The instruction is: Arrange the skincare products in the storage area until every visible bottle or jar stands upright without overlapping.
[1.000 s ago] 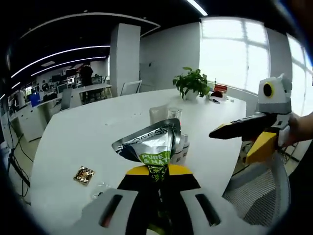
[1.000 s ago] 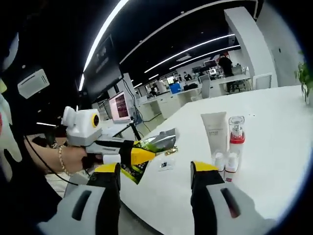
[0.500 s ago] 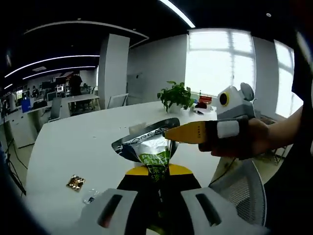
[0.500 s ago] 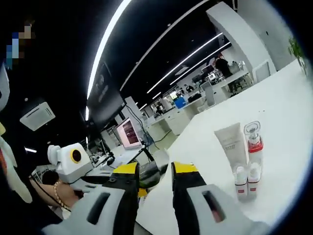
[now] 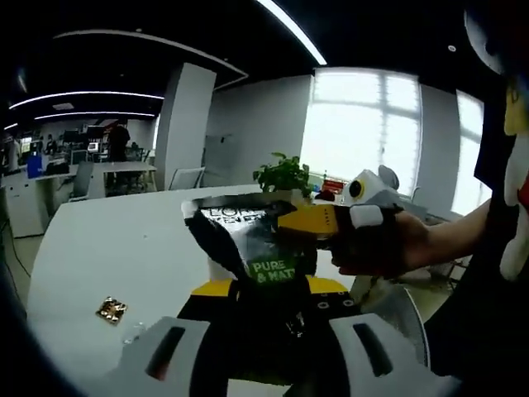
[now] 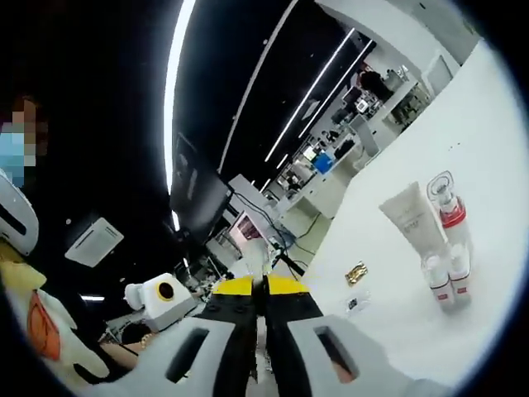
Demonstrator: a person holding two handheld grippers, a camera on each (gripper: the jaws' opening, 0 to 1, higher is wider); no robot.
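While gripped — sachet between tools

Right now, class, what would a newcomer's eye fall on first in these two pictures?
In the left gripper view, the black and green sachet stands out, pinched low by the left tongs while the right tongs clamp its top edge. In the right gripper view, a white tube, a red-collared pump bottle and two small bottles stand upright together on the white table.
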